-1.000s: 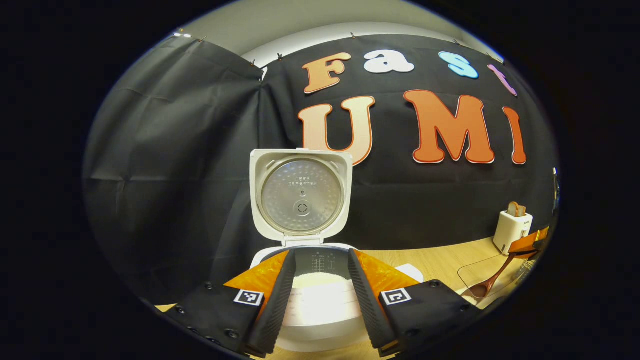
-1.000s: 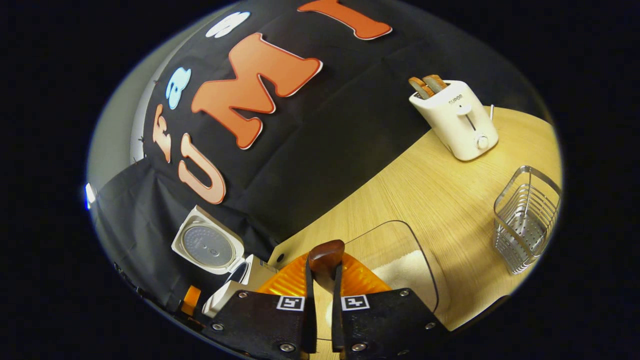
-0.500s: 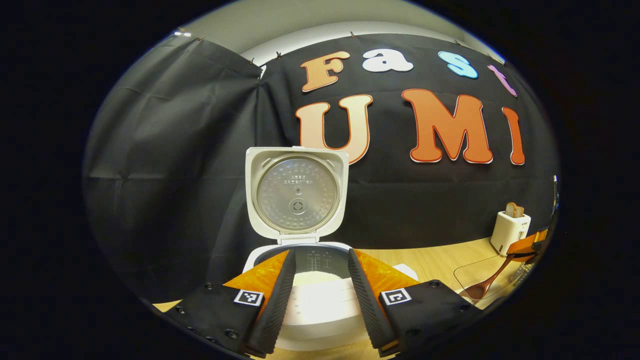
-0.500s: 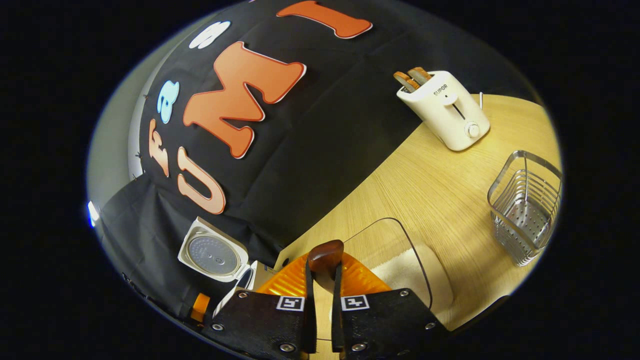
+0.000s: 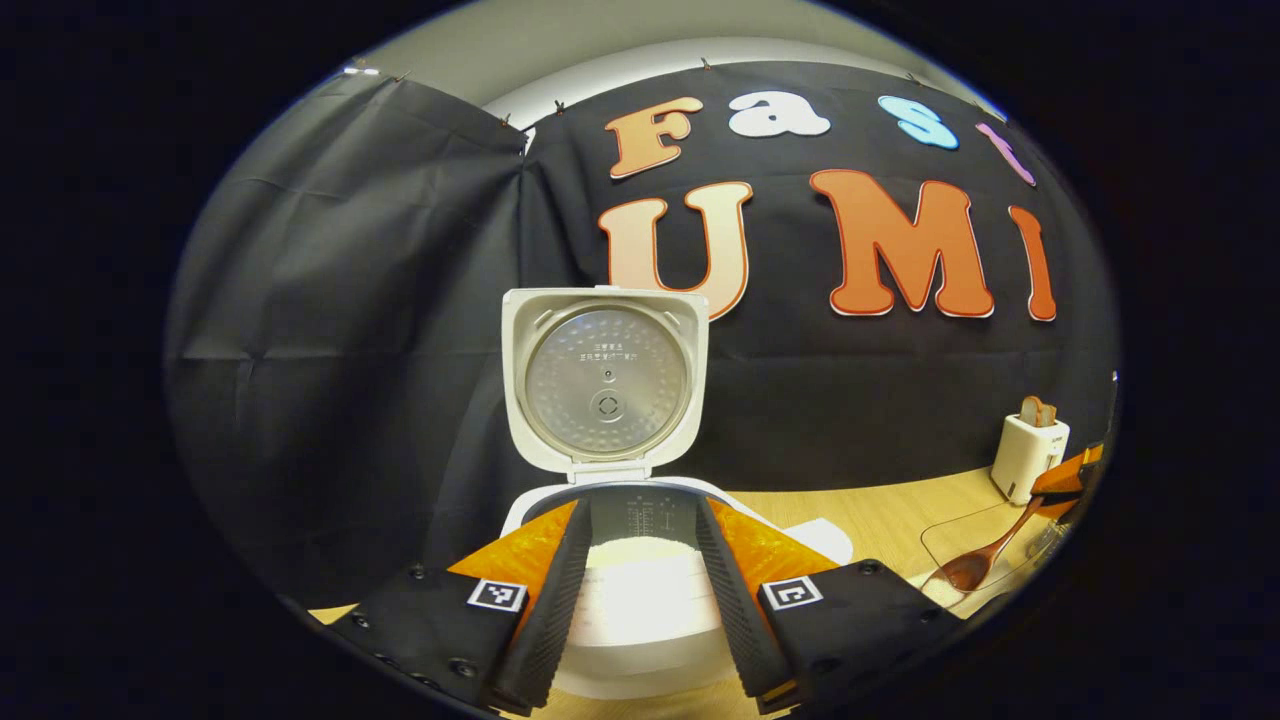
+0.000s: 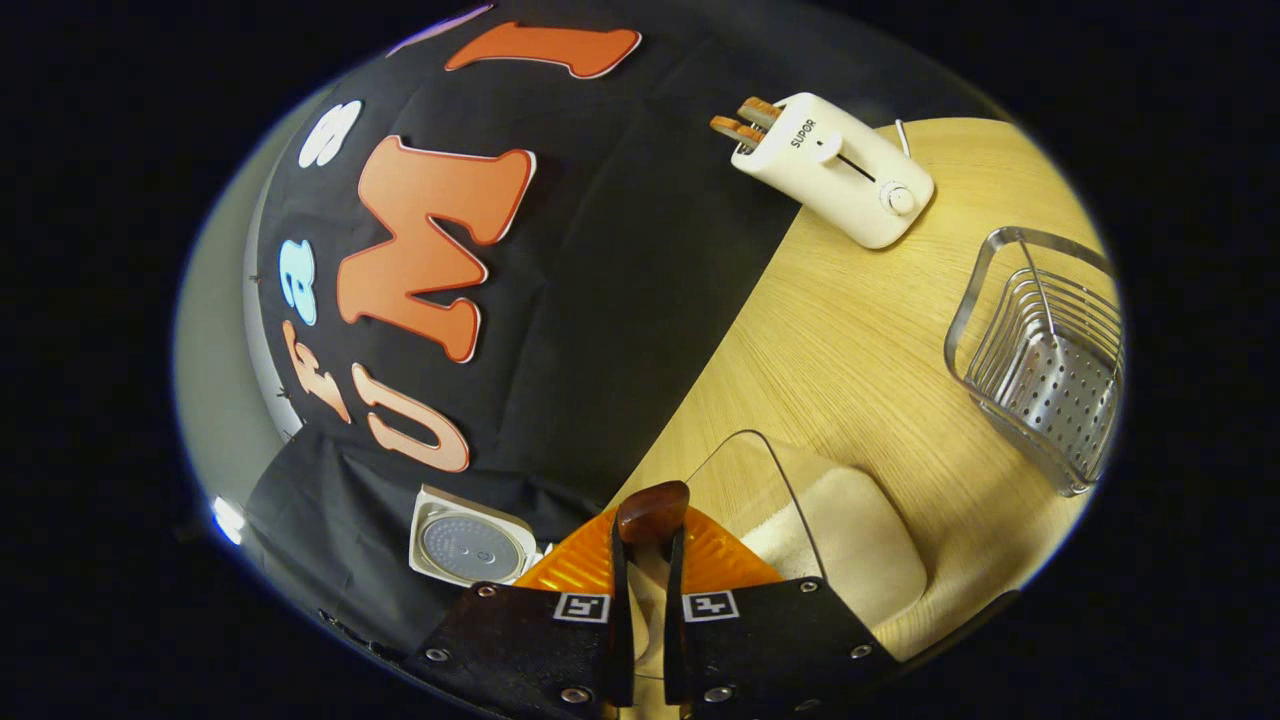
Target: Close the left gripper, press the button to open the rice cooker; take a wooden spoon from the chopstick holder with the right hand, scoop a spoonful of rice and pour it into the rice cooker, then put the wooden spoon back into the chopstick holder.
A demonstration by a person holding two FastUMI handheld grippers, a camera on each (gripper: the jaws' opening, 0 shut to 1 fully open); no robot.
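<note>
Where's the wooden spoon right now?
In the right gripper view the wooden spoon is clamped in the right gripper. In the left gripper view its bowl dips into the clear rice container, beside the toaster.

L claw (image 5: 640, 590): black blocks w/ screws, square b/w marker on each, ribbed long fingers, orange ribbed panels behind. R claw (image 6: 640, 610): same build, black blocks, screws, markers, orange panels.

My table (image 6: 860, 330) is pale wood. On it stand the open rice cooker (image 5: 640, 600) at the left, a toaster (image 6: 835, 170) by the wall, a wire holder (image 6: 1045, 355), and a clear box (image 6: 840, 540) of what looks like rice
</note>
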